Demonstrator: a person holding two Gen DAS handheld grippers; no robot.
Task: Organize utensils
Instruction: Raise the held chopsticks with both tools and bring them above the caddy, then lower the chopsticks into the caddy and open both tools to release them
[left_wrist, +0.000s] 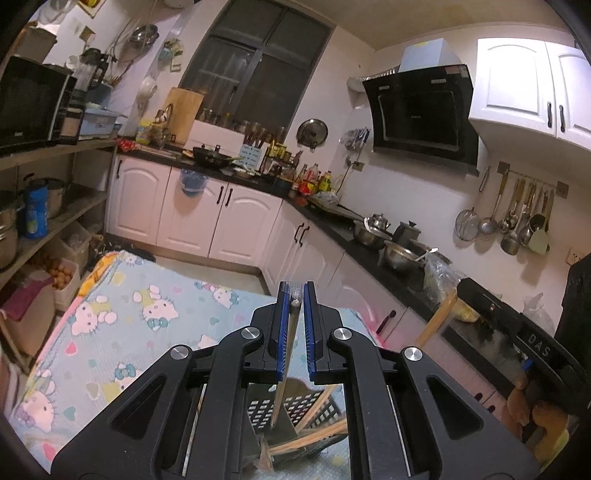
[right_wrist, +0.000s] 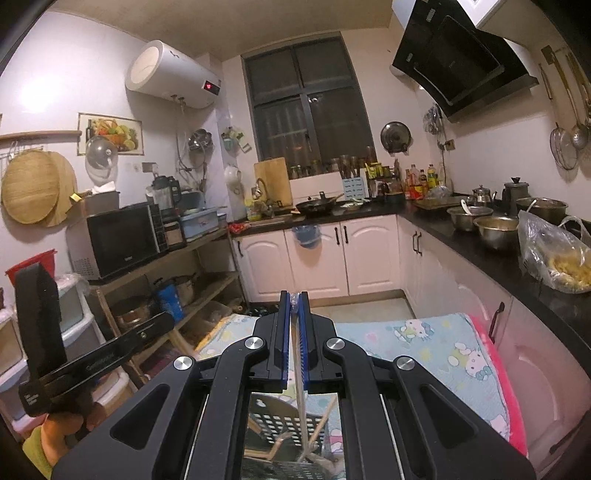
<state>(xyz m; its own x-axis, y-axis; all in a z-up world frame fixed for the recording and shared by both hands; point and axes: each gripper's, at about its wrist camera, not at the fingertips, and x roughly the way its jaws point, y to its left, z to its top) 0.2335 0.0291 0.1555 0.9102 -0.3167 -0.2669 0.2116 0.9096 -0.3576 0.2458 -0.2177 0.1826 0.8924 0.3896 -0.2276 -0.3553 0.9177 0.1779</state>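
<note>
Left gripper, jaws clamped on a thin chopstick that slants down toward the black perforated basket on the cartoon-print cloth; right gripper, jaws likewise clamped on a pale chopstick hanging above the same basket, which holds further chopsticks

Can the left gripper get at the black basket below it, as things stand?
Probably yes. The left gripper, shut on a chopstick, sits right over the basket with nothing between them. The right gripper holds its own chopstick off to the side.
</note>
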